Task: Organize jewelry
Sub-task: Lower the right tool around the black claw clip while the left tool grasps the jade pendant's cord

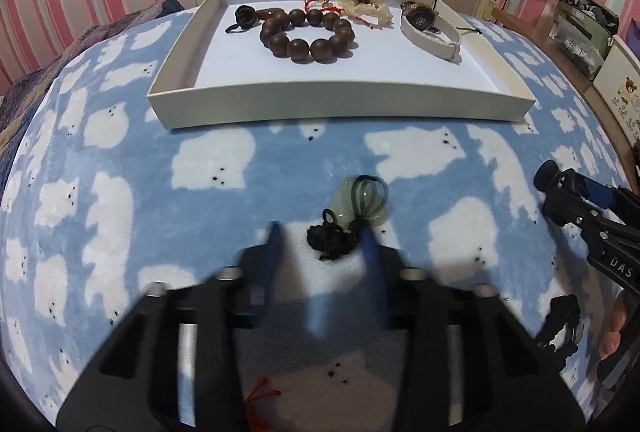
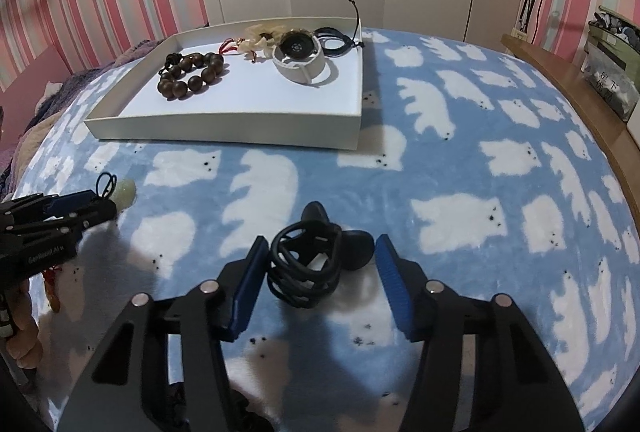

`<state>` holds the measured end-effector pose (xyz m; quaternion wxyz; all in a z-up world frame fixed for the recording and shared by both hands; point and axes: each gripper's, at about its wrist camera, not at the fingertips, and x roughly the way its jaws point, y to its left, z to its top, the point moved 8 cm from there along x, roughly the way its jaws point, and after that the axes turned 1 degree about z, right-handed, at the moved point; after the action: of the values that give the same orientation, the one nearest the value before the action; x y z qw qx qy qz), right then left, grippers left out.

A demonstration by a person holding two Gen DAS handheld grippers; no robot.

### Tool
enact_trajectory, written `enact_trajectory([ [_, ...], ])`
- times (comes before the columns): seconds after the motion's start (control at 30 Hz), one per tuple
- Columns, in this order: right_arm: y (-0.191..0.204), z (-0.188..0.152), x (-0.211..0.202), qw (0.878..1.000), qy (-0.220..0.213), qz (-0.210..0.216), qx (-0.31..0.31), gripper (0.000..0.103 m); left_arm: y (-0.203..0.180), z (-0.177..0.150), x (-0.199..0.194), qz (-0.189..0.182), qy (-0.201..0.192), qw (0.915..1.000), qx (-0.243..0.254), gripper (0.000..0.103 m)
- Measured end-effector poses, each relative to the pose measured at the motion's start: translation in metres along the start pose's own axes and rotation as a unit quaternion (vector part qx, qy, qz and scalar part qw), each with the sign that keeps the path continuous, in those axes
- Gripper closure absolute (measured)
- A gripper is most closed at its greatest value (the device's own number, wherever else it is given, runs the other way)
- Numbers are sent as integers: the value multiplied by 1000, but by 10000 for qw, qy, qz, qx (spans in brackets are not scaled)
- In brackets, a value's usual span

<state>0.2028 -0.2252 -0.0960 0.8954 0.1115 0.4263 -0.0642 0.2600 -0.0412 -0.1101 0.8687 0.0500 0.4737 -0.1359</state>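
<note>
In the left wrist view, the left gripper [image 1: 320,232] fills the lower middle of the frame, its jaws narrowed around a pale green pendant [image 1: 360,204] with a black knotted cord [image 1: 332,242] lying on the bear-print blanket [image 1: 120,152] of the bed. The blurred right pad looks close to the cord, but whether the pads actually press on it I cannot tell. The stone looks smooth and breakable, the cord soft and light, so the knot seems the safer place to pinch. At upper centre sits the white tray [image 1: 340,100], which already carries a wooden bead bracelet [image 1: 308,36]. In the right wrist view, the right gripper [image 2: 318,260] stands at lower centre with its jaws half wide on either side of a coiled black cord necklace [image 2: 306,264] and its dark pendant [image 2: 358,248]; the left pad is just beside the coil, the right one apart. The coil looks limp and light, likely to sag, so its bundled middle is the spot to grip. The tray [image 2: 224,130] lies at upper left.
</note>
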Motion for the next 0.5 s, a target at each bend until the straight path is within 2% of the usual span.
enact_trajectory([
  [0.03,0,0,0,10000,1,17,12,47,-1,1,0,-104,13,9999,-6,79],
  [0.23,0,1,1,10000,18,50,23,47,-3,3,3,-134,5,9999,47,79],
  [0.5,0,1,1,9999,-31,134,19,48,-9,1,-2,-62,-15,9999,88,82],
])
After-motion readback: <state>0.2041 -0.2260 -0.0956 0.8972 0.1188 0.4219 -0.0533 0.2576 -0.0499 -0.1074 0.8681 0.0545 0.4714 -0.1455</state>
